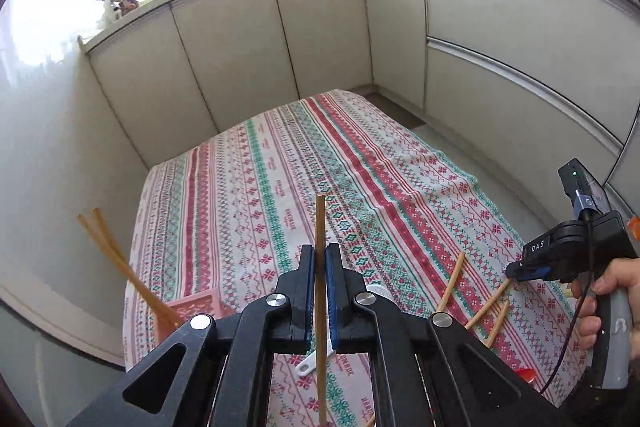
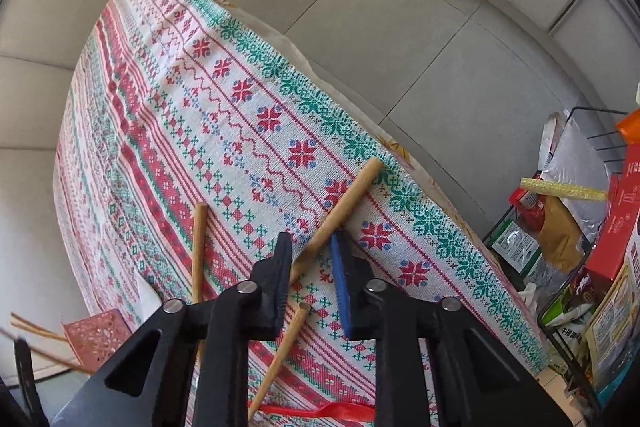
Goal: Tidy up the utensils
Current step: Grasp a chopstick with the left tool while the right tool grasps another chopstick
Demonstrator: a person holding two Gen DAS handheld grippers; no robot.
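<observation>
The left gripper [image 1: 319, 259] is clamped tight on one upright wooden chopstick [image 1: 320, 227], lifted above the patterned tablecloth [image 1: 260, 167]. The right gripper [image 2: 310, 247] is nearly closed around a second chopstick [image 2: 344, 203] lying between its fingers; contact is unclear.

Left gripper [image 1: 320, 259] clamped shut on a chopstick [image 1: 320, 227], raised; right gripper [image 2: 311, 247] pitched steeply down, jaws part-open astride a second stick [image 2: 340, 211], hand [image 1: 596, 303] on its handle
</observation>
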